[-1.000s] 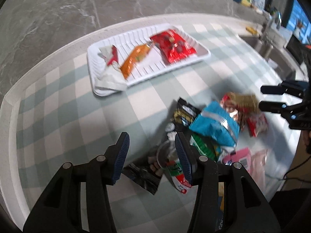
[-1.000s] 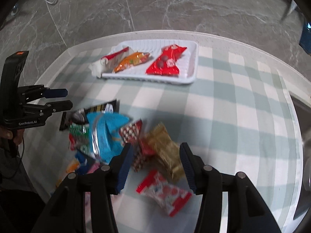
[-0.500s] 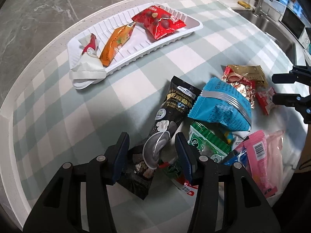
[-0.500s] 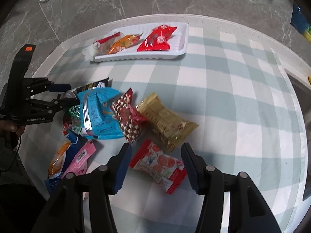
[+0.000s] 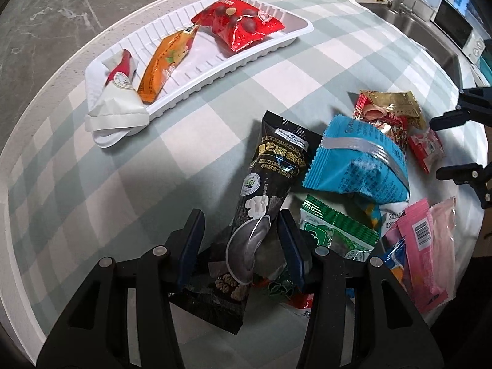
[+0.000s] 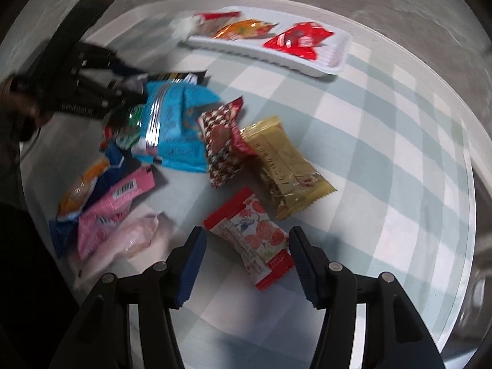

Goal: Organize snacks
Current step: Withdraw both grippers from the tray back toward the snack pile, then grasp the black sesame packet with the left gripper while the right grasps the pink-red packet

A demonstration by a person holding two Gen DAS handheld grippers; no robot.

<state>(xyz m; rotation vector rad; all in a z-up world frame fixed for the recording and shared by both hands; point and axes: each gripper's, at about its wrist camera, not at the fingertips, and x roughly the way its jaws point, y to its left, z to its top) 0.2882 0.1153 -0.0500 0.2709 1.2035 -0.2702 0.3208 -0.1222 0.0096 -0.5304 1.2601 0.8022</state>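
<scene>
Both grippers poised over loose snacks
Left gripper (image 5: 241,247) straddles the black packet (image 5: 264,203) without pinching; right gripper (image 6: 246,259) (part open) straddles the strawberry packet (image 6: 250,236), untouched.

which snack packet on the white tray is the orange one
The long orange foil packet, the middle of three on the white ribbed plastic tray, between the white-and-red packet and the red chocolate-ball bag.

My left gripper (image 5: 241,247) & right gripper (image 6: 244,259): matt black plastic, w/ ribbed blue pads (image 5: 192,247). Black pack (image 5: 267,190) near me is glossy film, catches glare. Blue pack (image 5: 356,163) to its right: crinkly plastic w/ a shiny silver band. Gold pack (image 6: 286,166) is metallic foil. Far tray (image 5: 190,70): white ribbed plastic, semi-gloss. Cloth (image 6: 384,141) is a smooth, matt check. Sink (image 5: 409,21) far right looks like brushed metal.
</scene>
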